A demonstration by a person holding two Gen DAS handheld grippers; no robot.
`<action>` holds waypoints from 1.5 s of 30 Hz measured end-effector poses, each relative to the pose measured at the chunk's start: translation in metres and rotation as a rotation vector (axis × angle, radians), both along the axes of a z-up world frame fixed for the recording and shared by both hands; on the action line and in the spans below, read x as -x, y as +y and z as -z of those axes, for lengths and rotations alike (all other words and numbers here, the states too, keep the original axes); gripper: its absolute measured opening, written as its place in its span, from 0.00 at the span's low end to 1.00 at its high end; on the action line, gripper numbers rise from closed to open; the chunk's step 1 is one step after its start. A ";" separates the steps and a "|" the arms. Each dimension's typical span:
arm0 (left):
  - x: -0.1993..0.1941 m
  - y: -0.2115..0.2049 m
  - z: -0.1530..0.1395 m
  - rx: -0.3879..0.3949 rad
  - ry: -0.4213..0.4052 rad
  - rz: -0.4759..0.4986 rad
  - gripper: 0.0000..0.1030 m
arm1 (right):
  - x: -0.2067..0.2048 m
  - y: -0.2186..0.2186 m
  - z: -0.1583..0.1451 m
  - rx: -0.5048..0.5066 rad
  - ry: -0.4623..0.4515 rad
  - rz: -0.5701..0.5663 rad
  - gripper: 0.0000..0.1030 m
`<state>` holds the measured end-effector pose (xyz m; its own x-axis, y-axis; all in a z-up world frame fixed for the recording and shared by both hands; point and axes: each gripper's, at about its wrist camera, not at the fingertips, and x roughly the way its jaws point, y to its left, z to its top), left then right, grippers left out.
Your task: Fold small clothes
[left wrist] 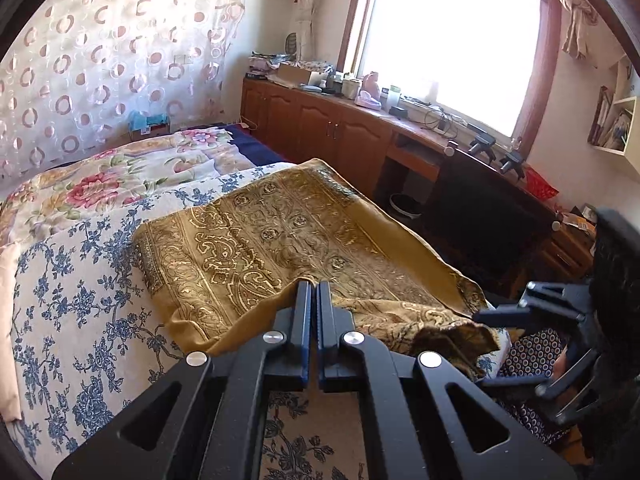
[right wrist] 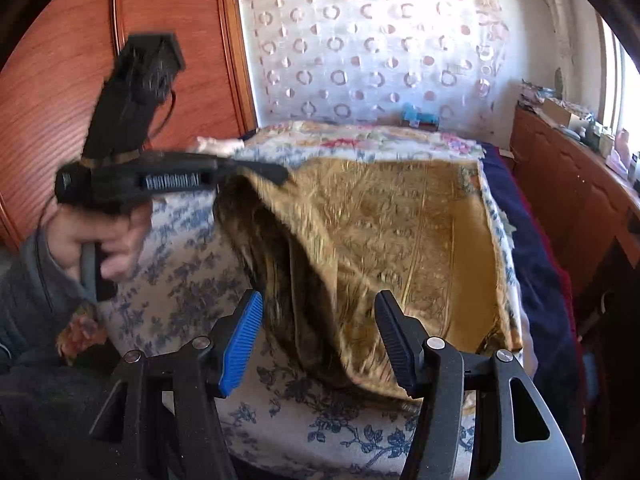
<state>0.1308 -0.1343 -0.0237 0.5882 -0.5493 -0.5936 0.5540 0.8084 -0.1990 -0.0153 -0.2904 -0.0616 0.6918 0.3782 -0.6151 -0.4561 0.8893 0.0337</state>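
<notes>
Gold paisley cloth (left wrist: pixel 280 232) spread on bed (left wrist: pixel 72 280), over blue-flowered sheet, centre of left wrist view; near edge lifted at 6 o'clock. Left gripper (left wrist: pixel 314 292) with jaws pressed together, pinching that lifted edge. Seen from right wrist view, same gripper at 9 o'clock, carried by a hand (right wrist: pixel 100 240) in a grey sleeve, cloth corner hanging from its tip toward centre. Right gripper (right wrist: pixel 320 336) with jaws spread, nothing pinched, cloth fold lying between and behind them at 6 o'clock. Judged step: first fold under way, one edge raised for carrying across. Next move likely calls for right jaws closing on the free near corner at matching height, then both carrying the edge toward 12 o'clock, evenly, without dragging the sheet.
</notes>
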 end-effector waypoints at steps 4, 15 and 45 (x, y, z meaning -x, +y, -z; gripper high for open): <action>-0.002 0.002 0.000 0.006 0.004 -0.011 0.03 | -0.007 -0.001 0.010 0.058 0.027 0.016 0.59; -0.004 0.004 0.003 0.015 0.008 -0.024 0.03 | -0.008 0.008 0.012 0.095 0.040 0.003 0.60; -0.074 0.092 -0.024 -0.079 -0.091 -0.239 0.50 | -0.201 0.072 -0.055 0.173 -0.162 -0.122 0.08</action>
<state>0.2045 -0.0425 0.0000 0.7487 -0.3420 -0.5679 0.3578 0.9296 -0.0881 0.1855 -0.2180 -0.0064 0.7420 0.3637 -0.5632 -0.5476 0.8135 -0.1960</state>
